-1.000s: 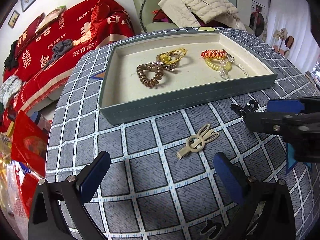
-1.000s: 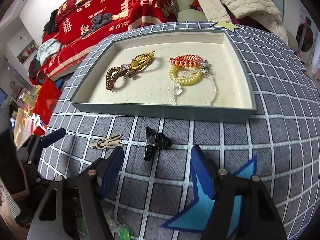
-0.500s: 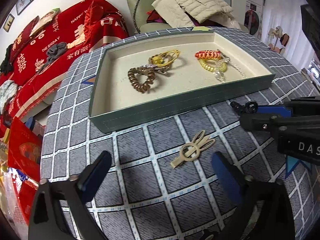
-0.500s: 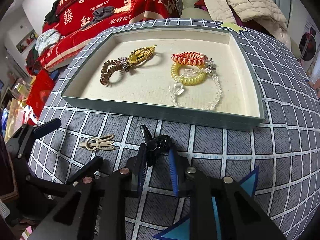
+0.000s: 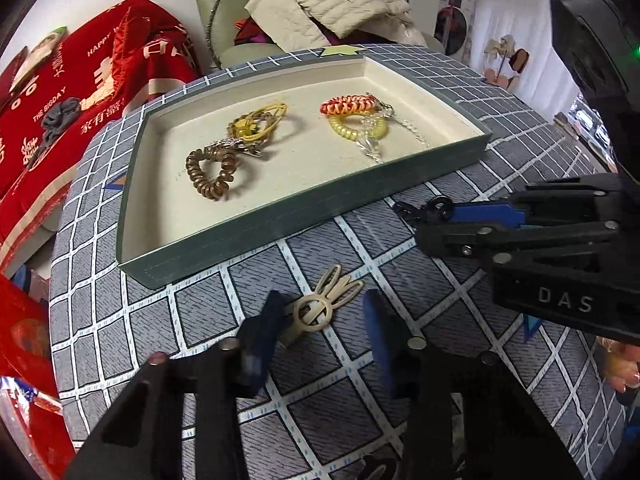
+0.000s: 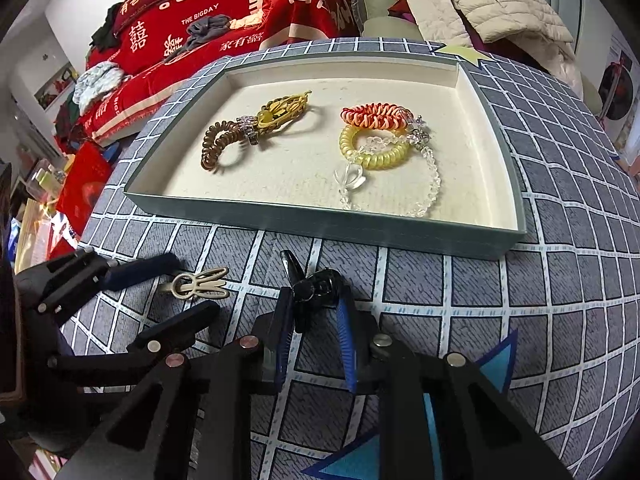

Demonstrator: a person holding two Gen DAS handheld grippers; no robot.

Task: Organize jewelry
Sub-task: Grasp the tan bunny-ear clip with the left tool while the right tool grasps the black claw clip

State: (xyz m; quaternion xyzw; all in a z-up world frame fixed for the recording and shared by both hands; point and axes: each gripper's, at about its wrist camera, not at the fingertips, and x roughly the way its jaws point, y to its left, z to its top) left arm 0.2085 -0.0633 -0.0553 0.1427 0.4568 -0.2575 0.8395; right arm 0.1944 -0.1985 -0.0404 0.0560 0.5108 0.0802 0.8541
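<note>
Between our left jaws [image 5: 322, 330] lies the beige clip [image 5: 320, 310], flat on the surface [image 5: 200, 320]: a thin piece with a ring at its middle and long rabbit-ear loops pointing away from us toward the tray [image 5: 260, 226]. These jaws are closing, one pad on each side of the clip; whether they touch it yet we cannot tell, as the pads are blurred. Our right jaws [image 6: 316, 320] are drawn close and pinch the black clip [image 6: 310, 290], a glossy dark claw whose pointed beak sticks up and out past the pad tips, just short of the tray's near wall.

Past both jaws sits the tray, grey-green outside and cream inside. In its left half lie a brown coil [image 6: 218, 146] touching a gold tie [image 6: 284, 114], with a small sparkly clip where they meet. In its right half an orange coil [image 6: 374, 116] rests against a yellow coil [image 6: 374, 152], and a clear bead bracelet [image 6: 430, 180] loops across and in front of them. The tray's near wall stands between our jaws and these pieces.

The surface wears a grey cloth with a white grid. Beyond it are a red blanket [image 6: 240, 12] and a beige jacket [image 6: 500, 4] on a chair.
</note>
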